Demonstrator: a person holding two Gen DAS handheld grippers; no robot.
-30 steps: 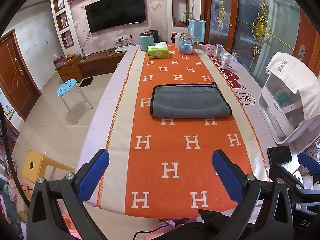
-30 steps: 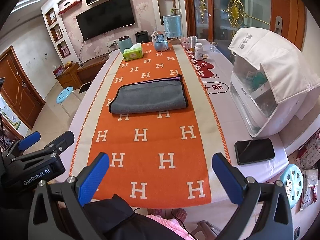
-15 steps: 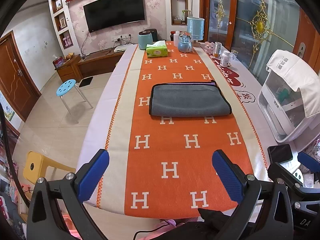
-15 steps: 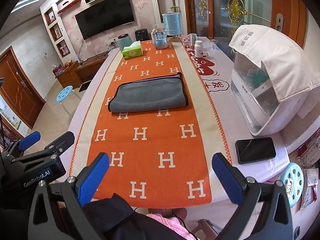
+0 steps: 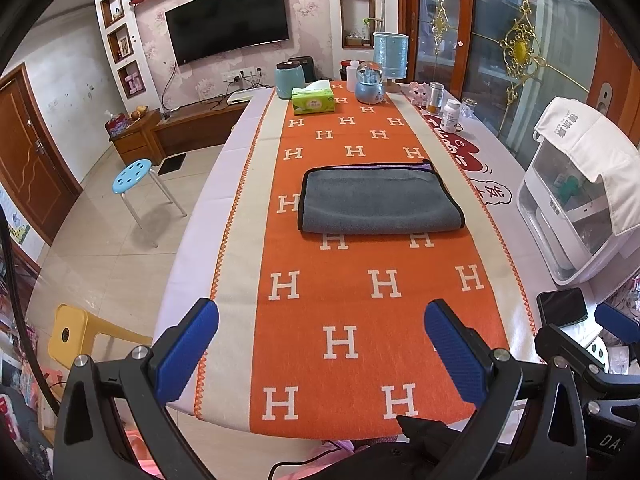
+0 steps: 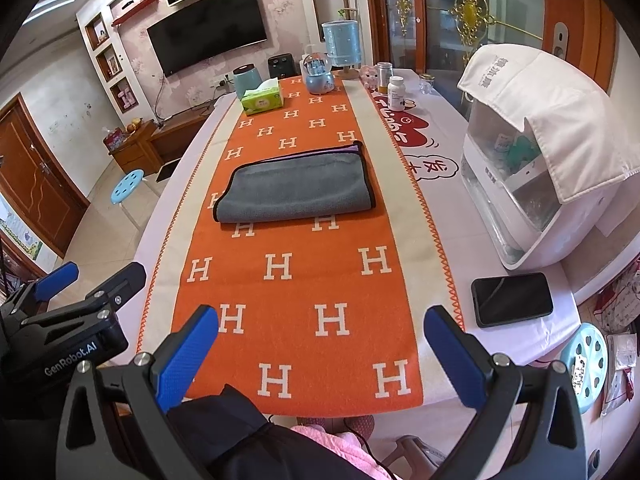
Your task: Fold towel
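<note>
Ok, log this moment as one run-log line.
towel: grey, folded, flat on orange runner | left tool: open, empty, short of towel | right tool: open, empty, short of towel | contact: none

Black gripper (image 5: 320,344) frames, blue ribbed pads (image 6: 186,354)

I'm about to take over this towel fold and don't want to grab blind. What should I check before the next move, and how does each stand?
1. Left gripper open and empty: ok.
2. Right gripper open and empty: ok.
3. Grey towel lying flat on the orange runner, already folded once: ok.
4. Towel's side edges free to grasp: ok.
5. Black phone clear of the towel: ok.
6. Towel within reach of the grippers: cannot tell.
</note>
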